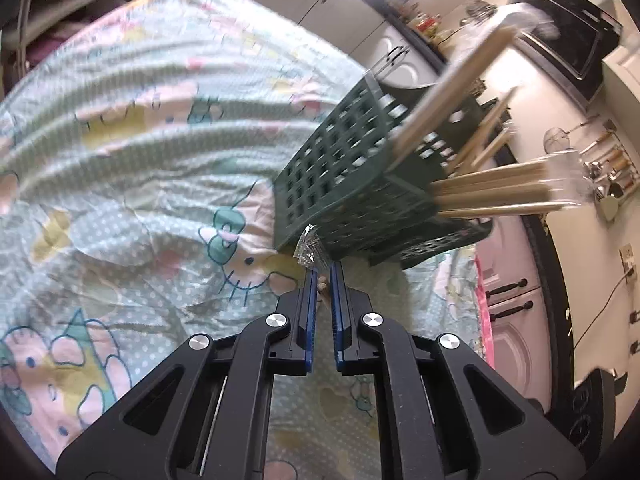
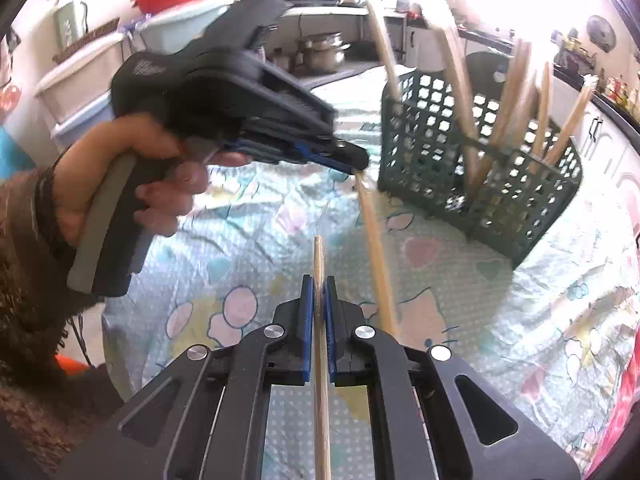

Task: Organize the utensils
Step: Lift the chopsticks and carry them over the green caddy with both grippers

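A dark green perforated basket (image 1: 352, 168) (image 2: 480, 160) stands on the cartoon-print tablecloth and holds several wooden utensils (image 2: 512, 92) upright. My left gripper (image 1: 324, 276) is shut on the top end of a wooden stick (image 1: 322, 285), just in front of the basket; in the right wrist view it (image 2: 352, 162) holds that stick (image 2: 376, 248) hanging down to the cloth. My right gripper (image 2: 319, 284) is shut on another wooden stick (image 2: 320, 320) that runs along its fingers, short of the basket.
The tablecloth (image 1: 140, 168) covers the table. Kitchen counters, a microwave (image 1: 568, 28), cabinets (image 1: 516, 320) and hanging utensils (image 1: 604, 172) lie behind the basket. Storage bins (image 2: 80, 76) and pots (image 2: 324, 52) stand at the far side.
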`<state>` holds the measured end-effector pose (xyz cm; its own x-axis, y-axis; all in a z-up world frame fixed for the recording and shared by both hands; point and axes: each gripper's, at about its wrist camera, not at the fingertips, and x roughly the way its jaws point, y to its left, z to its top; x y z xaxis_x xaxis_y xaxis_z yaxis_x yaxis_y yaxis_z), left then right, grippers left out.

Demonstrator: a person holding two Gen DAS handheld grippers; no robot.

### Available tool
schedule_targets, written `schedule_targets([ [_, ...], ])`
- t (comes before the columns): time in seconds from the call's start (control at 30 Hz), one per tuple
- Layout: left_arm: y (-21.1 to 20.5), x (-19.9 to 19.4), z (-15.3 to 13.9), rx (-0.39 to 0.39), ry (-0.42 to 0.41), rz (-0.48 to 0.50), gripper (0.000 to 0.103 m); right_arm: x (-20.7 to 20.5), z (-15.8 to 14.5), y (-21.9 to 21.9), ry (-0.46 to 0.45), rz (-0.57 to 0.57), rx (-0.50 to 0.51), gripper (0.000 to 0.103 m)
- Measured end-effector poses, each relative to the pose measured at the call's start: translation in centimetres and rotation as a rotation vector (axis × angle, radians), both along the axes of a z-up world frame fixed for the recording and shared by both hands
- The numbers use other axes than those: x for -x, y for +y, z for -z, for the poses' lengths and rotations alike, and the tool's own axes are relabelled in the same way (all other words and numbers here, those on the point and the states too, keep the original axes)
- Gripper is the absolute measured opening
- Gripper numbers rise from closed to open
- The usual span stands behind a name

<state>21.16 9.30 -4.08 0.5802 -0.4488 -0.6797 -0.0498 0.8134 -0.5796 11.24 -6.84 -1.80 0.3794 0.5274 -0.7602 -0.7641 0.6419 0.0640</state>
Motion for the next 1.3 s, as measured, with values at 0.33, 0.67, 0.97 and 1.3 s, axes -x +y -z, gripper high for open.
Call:
schedule_targets([
  [0.33,-0.9,3.0,-5.1,-0.029,-0.146,0.02,0.003,-0.9,-3.3,-0.7,-0.05,0.05,-0.076,0.006],
  [0.67,-1.7,4.8,-10.4,-0.05,-0.282,0.044,0.003,-1.3,-7.4,-2.7,-0.157,0.106,-0.156,0.006],
  [0.97,-2.5,5.3,-14.6,-0.066,-0.376,0.064,0.003,-2.0,-11.6,-4.7,-0.255,0.162,-0.241,0.006],
  [1.3,-3.2,5.1,-19.9,-0.104,-0.492,0.074,0.003,-3.6,-16.2,-6.5,-0.362,0.226,-0.333,0.006],
])
